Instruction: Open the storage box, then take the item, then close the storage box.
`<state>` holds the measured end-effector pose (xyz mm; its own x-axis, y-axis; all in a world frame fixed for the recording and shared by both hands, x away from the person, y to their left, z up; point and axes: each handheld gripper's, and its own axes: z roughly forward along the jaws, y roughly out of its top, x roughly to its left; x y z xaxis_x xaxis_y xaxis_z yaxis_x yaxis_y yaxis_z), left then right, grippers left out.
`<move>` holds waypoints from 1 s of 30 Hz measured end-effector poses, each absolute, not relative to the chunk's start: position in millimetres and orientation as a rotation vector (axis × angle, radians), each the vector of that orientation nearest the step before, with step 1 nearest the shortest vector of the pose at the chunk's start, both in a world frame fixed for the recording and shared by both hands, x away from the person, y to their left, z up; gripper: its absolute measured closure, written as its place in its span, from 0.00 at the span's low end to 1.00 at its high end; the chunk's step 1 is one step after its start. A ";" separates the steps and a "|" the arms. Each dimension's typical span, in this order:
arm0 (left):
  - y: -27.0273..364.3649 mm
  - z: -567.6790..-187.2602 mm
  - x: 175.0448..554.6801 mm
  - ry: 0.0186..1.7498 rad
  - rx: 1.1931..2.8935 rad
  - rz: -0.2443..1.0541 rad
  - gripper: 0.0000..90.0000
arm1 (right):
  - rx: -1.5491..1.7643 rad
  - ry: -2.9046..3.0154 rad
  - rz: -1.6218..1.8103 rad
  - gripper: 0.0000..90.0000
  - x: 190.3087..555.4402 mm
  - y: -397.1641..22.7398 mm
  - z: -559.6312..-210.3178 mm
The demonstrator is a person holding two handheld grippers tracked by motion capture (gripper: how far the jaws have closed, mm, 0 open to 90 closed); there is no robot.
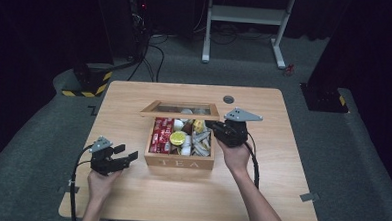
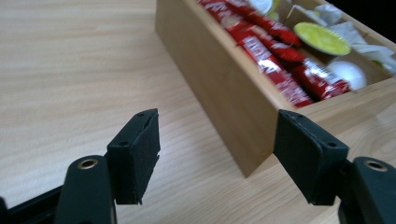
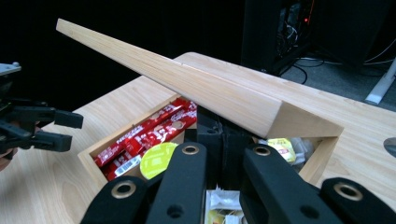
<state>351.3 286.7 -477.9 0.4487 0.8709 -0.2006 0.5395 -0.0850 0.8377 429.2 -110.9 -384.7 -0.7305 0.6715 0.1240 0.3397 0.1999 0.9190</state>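
Note:
A wooden box (image 1: 179,163) marked TEA stands mid-table, its glass-paned lid (image 1: 149,110) raised at the back. Inside lie red sachets (image 1: 160,134), a yellow-topped pod (image 1: 178,137) and pale packets. My right gripper (image 1: 209,125) reaches over the box's right rear. In the right gripper view it (image 3: 220,135) is shut, its tips just under the tilted lid (image 3: 210,93), above the sachets (image 3: 144,135). My left gripper (image 1: 127,154) rests open on the table by the box's front left corner. In the left gripper view that corner (image 2: 219,88) stands just beyond the open gripper (image 2: 217,135).
A round grommet (image 1: 228,99) sits in the table behind the box. Grey tape tabs (image 1: 308,197) mark the table's near edges. On the floor beyond are a white desk frame (image 1: 248,15), cables and a yellow-black striped base (image 1: 87,81).

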 end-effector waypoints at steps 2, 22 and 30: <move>282.8 -473.8 352.0 1.195 1.755 0.442 0.35 | 0.958 2.172 1.544 0.99 430.3 -110.7 -383.0; 249.5 -463.0 366.3 1.107 1.783 0.433 0.34 | 0.954 2.190 1.527 0.99 440.6 -104.3 -377.0; 234.8 -452.6 371.2 1.079 1.819 0.460 0.33 | 0.989 2.191 1.529 0.99 444.9 -103.5 -371.9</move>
